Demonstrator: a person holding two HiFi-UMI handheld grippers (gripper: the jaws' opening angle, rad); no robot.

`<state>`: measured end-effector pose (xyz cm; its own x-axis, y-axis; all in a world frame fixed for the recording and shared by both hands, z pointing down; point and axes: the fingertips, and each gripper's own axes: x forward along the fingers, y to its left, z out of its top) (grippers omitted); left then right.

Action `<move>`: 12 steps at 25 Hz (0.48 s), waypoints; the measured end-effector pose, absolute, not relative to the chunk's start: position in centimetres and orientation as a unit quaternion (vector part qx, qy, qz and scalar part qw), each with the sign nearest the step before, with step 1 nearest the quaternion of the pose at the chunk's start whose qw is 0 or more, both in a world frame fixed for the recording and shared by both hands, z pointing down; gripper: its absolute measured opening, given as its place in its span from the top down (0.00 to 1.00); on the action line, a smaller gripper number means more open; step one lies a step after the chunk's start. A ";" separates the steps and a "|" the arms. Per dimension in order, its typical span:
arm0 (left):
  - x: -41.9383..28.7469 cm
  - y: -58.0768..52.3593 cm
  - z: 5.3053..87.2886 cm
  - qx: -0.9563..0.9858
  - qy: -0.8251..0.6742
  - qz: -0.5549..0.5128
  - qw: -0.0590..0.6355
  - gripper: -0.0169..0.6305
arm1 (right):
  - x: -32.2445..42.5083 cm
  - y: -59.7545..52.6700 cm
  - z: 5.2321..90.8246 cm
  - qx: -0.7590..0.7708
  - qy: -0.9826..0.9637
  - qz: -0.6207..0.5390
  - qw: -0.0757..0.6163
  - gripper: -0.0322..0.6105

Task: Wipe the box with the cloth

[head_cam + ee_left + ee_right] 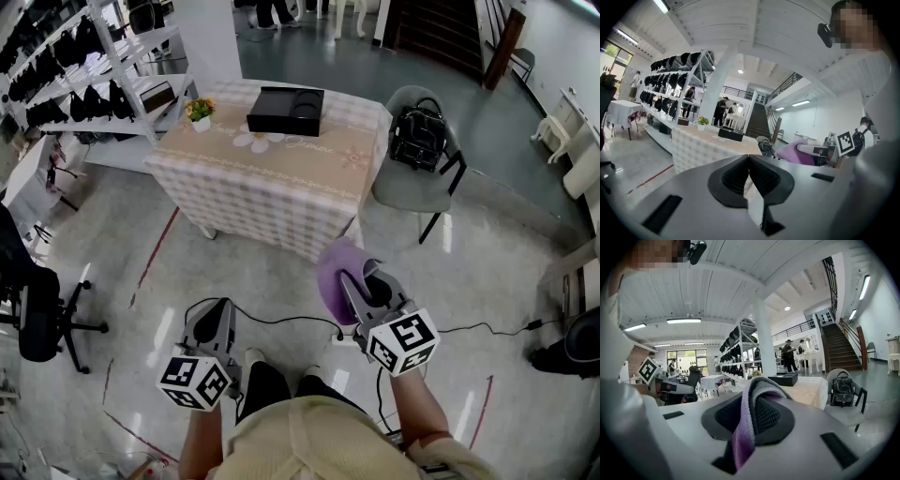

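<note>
A glossy grey floor (pixel 487 272) marked with red tape lines is stretching across the room. On it a table draped in a beige checked tablecloth (pixel 272 192) is standing ahead of the person. A white shelving rack loaded with black bags (pixel 89 89) is running along the left of the table. A grey chair (pixel 405 187) is sitting just beside the table's right edge and carrying a black backpack (pixel 419 136) on its seat. A black wheeled office chair (pixel 42 314) is standing at the far left.

The flat black rectangular box (pixel 286 111) is lying on the far part of the table top, well apart from both grippers. A small potted plant with yellow flowers (pixel 199 111) is standing near the box's left end.

Both grippers are hovering over the floor on the near side of the table, each pointing slightly downward towards it. The right gripper (pixel 752 404) is holding its jaws clamped on a purple and grey knitted cloth (pixel 749 416), which is bulging out beyond the jaw tips and trailing back between them; in the head view the cloth (pixel 330 281) is hanging in front of the right gripper (pixel 354 281), well short of the box. The left gripper (pixel 749 164) is keeping its jaws pressed together with nothing between them, and in the head view it (pixel 212 311) is hovering to the left of the right one.
</note>
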<state>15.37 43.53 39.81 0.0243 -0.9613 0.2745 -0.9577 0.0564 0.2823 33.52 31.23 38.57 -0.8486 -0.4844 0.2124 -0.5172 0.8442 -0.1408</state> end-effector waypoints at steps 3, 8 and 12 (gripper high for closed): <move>15.7 43.4 39.7 0.690 -0.696 -0.004 0.198 0.95 | 33.2 31.4 38.6 0.258 -0.958 0.094 0.085 0.84; 16.2 43.3 40.0 0.690 -0.695 0.000 0.200 0.95 | 33.4 31.9 38.5 0.250 -0.960 0.097 0.078 0.84; 16.5 43.3 40.1 0.692 -0.694 0.007 0.199 0.95 | 33.8 32.2 38.5 0.241 -0.962 0.116 0.051 0.84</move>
